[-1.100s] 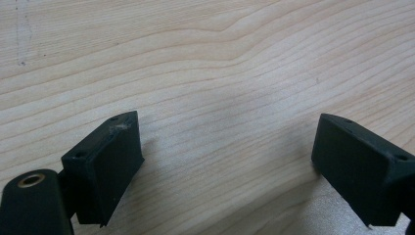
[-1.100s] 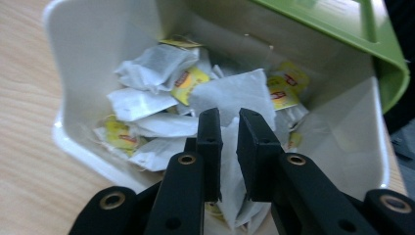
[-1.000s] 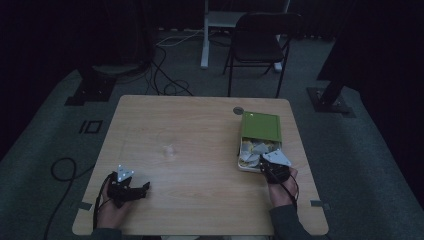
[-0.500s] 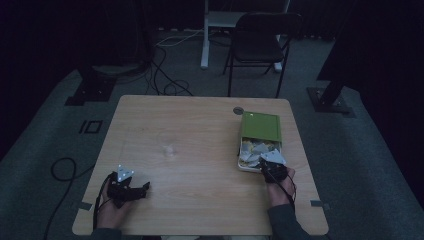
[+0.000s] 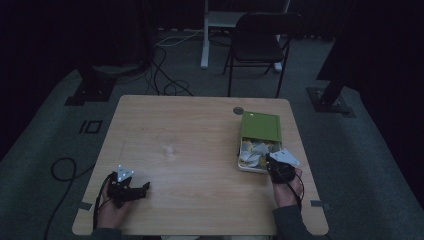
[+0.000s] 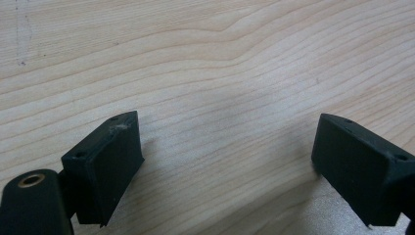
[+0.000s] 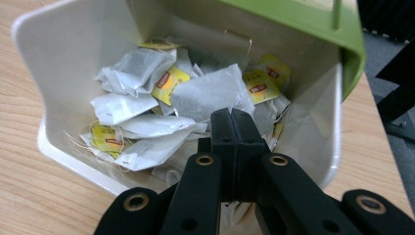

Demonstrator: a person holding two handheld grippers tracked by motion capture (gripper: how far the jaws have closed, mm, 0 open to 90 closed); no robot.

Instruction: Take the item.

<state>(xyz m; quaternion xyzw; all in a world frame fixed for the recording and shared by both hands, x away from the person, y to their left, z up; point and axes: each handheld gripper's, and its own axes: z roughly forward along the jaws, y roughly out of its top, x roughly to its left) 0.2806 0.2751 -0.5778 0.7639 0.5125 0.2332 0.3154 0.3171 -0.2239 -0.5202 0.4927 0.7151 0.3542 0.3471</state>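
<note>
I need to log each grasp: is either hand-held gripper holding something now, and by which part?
The left hand-held gripper is open over bare table. The right hand-held gripper is shut among the tea bags in the box; whether it pinches one cannot be told.

Green lid (image 7: 293, 19) cut off by top edge; tea bags (image 7: 147, 127) partly hidden behind right tongs (image 7: 233, 117).
</note>
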